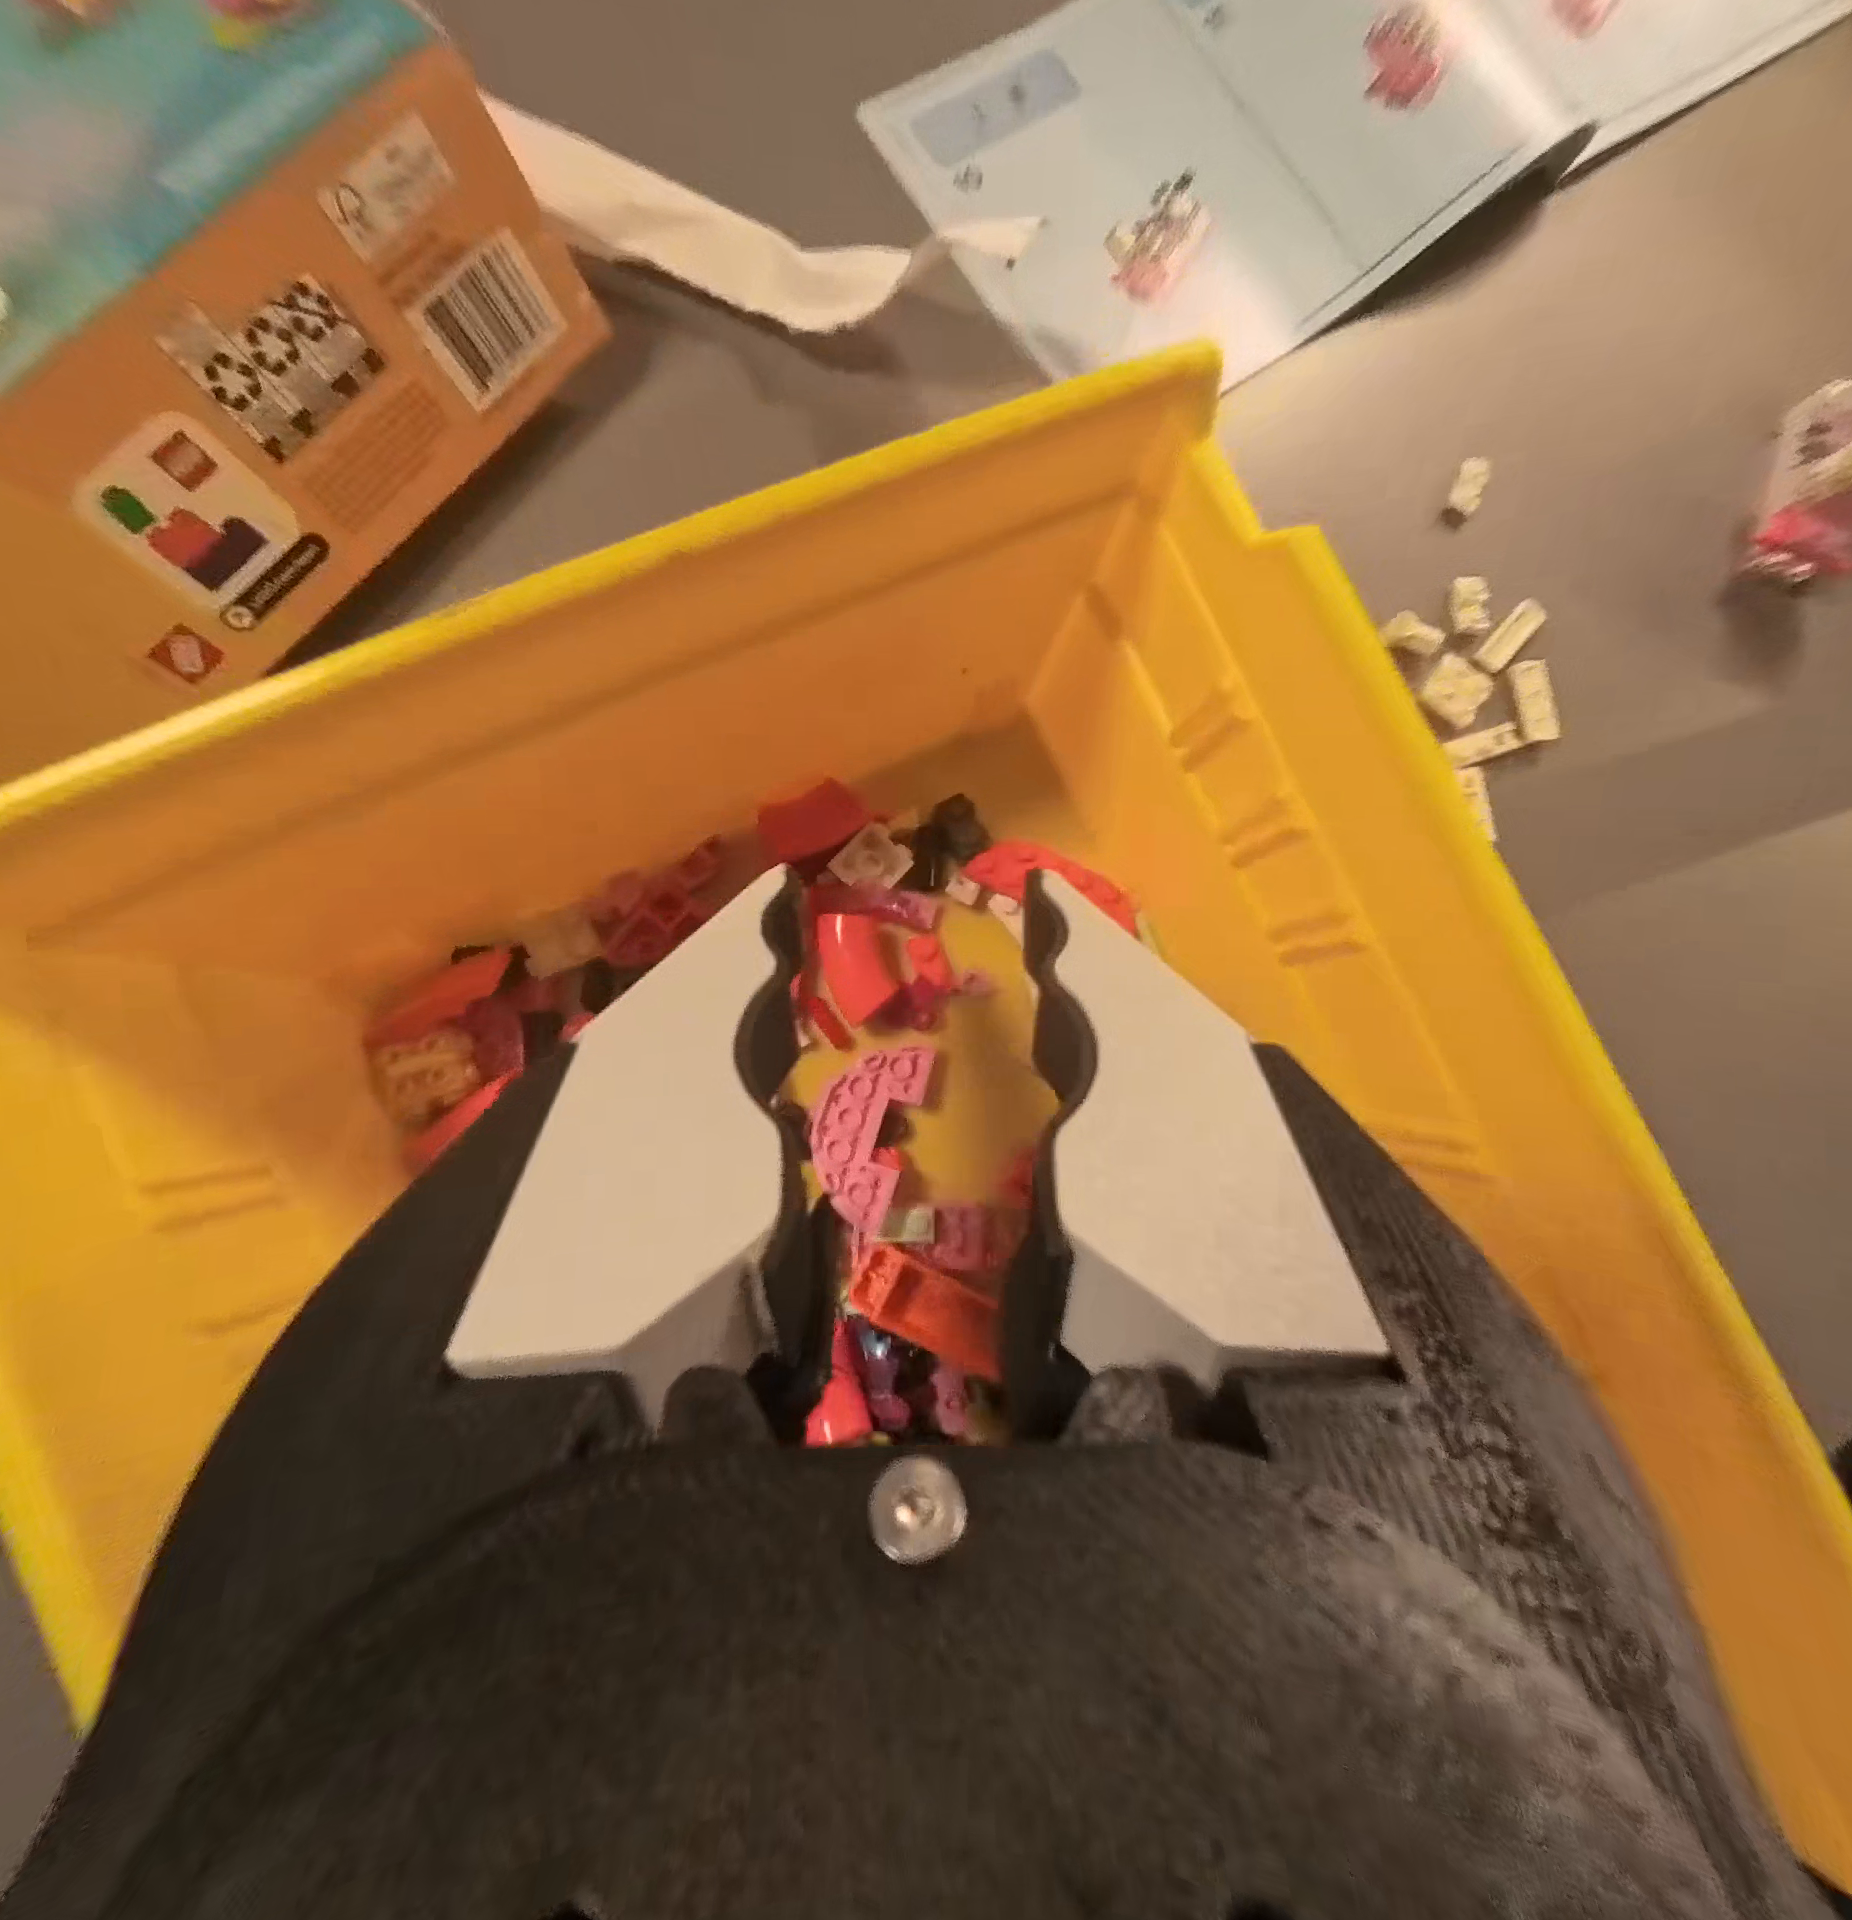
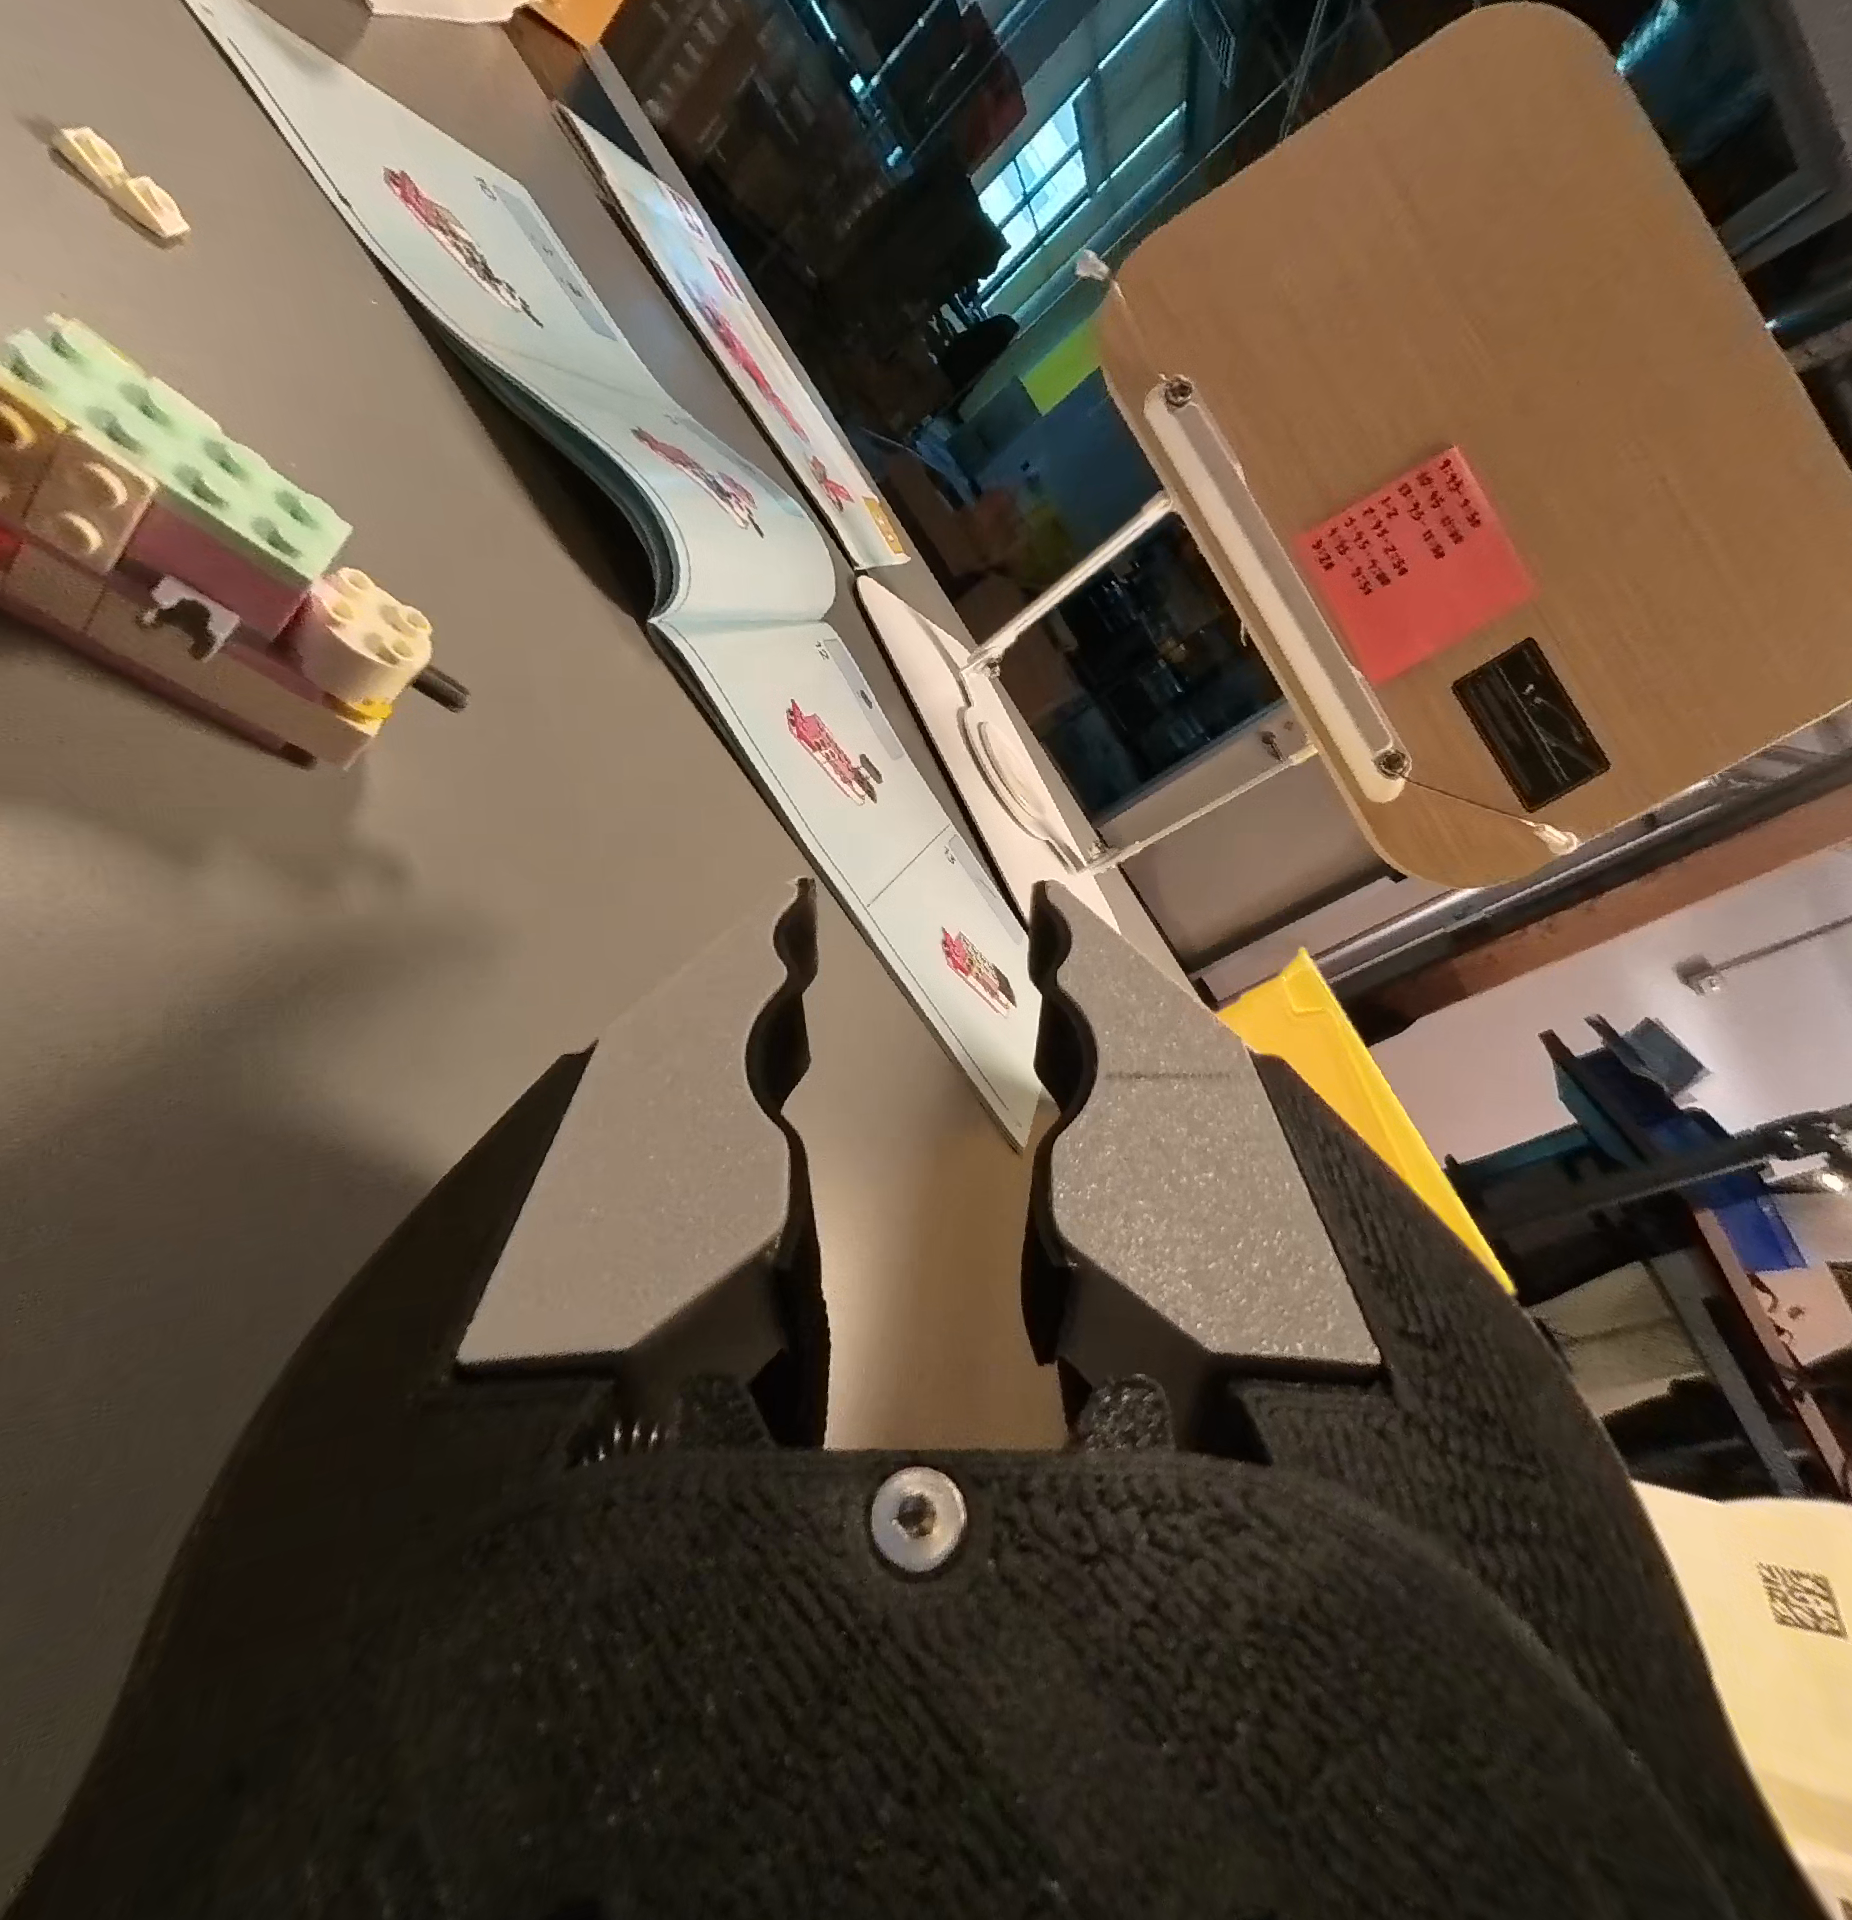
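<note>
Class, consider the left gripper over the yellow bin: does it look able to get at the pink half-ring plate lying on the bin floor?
Probably yes. The left gripper points into the open yellow bin, jaws apart and holding nothing, and the pink half-ring plate lies uncovered between its fingers; nothing lies over it, though other bricks crowd close.

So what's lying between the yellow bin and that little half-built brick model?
In the left wrist view, loose cream bricks lie on the grey table between the yellow bin and the model.

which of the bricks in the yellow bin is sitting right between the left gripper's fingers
The pink studded curved plate, lying flat on the yellow bin floor midway along the open left gripper. The coral and red bricks sit farther toward the fingertips.
</note>
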Available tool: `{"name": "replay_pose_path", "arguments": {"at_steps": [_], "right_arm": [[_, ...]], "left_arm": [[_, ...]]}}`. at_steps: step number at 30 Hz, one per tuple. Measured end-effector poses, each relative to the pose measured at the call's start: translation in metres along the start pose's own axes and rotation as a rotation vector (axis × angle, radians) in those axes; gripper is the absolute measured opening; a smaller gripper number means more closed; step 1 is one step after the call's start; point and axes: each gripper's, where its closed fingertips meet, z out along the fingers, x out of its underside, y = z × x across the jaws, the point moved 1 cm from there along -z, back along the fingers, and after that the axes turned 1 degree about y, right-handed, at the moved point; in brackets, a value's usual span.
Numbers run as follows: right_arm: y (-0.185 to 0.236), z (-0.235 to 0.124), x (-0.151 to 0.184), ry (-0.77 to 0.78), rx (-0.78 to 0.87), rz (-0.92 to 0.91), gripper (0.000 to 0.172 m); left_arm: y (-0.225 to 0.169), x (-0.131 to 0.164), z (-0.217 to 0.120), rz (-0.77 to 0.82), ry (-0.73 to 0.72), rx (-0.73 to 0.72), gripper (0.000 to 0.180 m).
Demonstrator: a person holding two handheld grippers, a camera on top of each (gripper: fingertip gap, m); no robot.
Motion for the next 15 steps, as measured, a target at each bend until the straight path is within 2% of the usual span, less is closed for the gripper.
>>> {"name": "replay_pose_path", "arguments": {"at_steps": [2, 5, 8, 10, 13, 15], "right_arm": [[0.000, 0.000, 0.001, 0.006, 0.003, -0.014, 0.038], [-0.001, 0.000, 0.002, 0.017, 0.014, -0.024, 0.036], [-0.002, 0.000, 0.003, 0.019, 0.020, -0.026, 0.034], [-0.002, 0.000, 0.002, 0.017, 0.023, -0.027, 0.034], [-0.001, -0.001, 0.001, 0.009, 0.021, -0.031, 0.033], [-0.001, -0.001, 0.000, 0.004, 0.018, -0.034, 0.033]], "left_arm": [[0.001, 0.001, 0.014, -0.043, 0.056, -0.002, 0.032], [-0.008, -0.001, 0.030, -0.114, 0.106, 0.079, 0.027], [-0.004, -0.004, 0.038, -0.115, 0.127, 0.070, 0.023], [0.006, -0.008, 0.029, -0.112, 0.107, 0.021, 0.022], [0.043, -0.015, 0.003, -0.123, 0.071, -0.143, 0.021], [0.064, -0.006, -0.008, -0.141, 0.154, -0.206, 0.014]]}}
